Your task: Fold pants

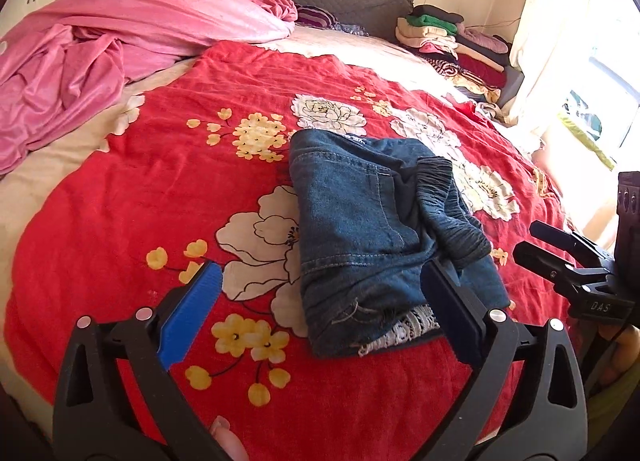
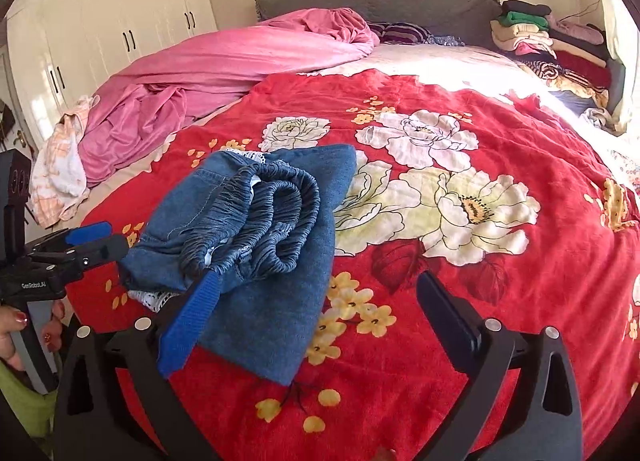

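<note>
The blue denim pants [image 1: 360,221] lie folded into a compact bundle on the red floral blanket [image 1: 160,189]. Their gathered elastic waistband [image 2: 272,205] is on top, and white lace trim shows at the near hem. My left gripper [image 1: 320,301] is open just short of the bundle's near edge, with nothing pressed between its fingers. My right gripper [image 2: 316,313] is open too; its blue pad [image 2: 192,325] overlaps the pants [image 2: 264,325] in view, and the other finger is over bare blanket. Each gripper shows at the edge of the other's view: the right gripper [image 1: 560,257] and the left gripper [image 2: 86,245].
A crumpled pink duvet [image 1: 120,33] fills the far left of the bed. Stacked folded clothes [image 2: 552,45] sit at the far right by the grey headboard [image 2: 400,1]. A checked cloth [image 2: 60,173] hangs at the left bed edge. White wardrobes [image 2: 100,21] stand on the left and a curtained window [image 1: 580,41] on the right.
</note>
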Demonstrator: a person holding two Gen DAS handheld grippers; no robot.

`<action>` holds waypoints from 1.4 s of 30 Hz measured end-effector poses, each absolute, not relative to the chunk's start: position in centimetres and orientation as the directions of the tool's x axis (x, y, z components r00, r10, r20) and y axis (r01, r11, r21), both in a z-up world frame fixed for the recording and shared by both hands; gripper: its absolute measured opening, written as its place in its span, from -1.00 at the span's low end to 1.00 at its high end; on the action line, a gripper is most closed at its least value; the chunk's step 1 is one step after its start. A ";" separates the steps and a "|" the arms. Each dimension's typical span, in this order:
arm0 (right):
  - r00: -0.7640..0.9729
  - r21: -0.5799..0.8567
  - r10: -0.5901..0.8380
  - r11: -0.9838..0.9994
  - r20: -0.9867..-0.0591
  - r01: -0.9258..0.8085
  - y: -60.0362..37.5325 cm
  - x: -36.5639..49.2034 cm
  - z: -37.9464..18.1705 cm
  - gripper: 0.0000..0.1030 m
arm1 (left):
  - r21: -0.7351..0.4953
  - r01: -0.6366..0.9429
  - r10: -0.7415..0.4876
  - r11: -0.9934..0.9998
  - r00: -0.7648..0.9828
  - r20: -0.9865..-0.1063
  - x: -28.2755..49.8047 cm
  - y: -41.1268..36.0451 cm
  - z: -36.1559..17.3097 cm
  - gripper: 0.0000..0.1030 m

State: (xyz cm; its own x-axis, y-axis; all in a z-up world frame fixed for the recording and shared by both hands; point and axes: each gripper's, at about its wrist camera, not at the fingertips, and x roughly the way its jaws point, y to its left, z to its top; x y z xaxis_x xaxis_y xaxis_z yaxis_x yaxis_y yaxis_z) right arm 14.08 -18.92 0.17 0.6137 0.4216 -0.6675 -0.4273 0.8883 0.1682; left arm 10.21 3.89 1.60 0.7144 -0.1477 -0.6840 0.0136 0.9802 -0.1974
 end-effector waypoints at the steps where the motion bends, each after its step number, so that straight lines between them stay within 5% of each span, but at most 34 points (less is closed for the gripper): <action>1: 0.613 0.171 0.424 0.887 -0.666 -0.428 -19.0 13.8 0.2 0.91 | -0.194 0.013 -0.144 0.981 0.717 -0.682 9.8 3.8 1.7 0.81; 42: 0.705 0.134 0.447 0.881 -0.550 -0.454 -21.4 3.1 5.0 0.91 | -0.136 0.006 -0.095 0.991 0.745 -0.661 0.4 -1.0 3.2 0.81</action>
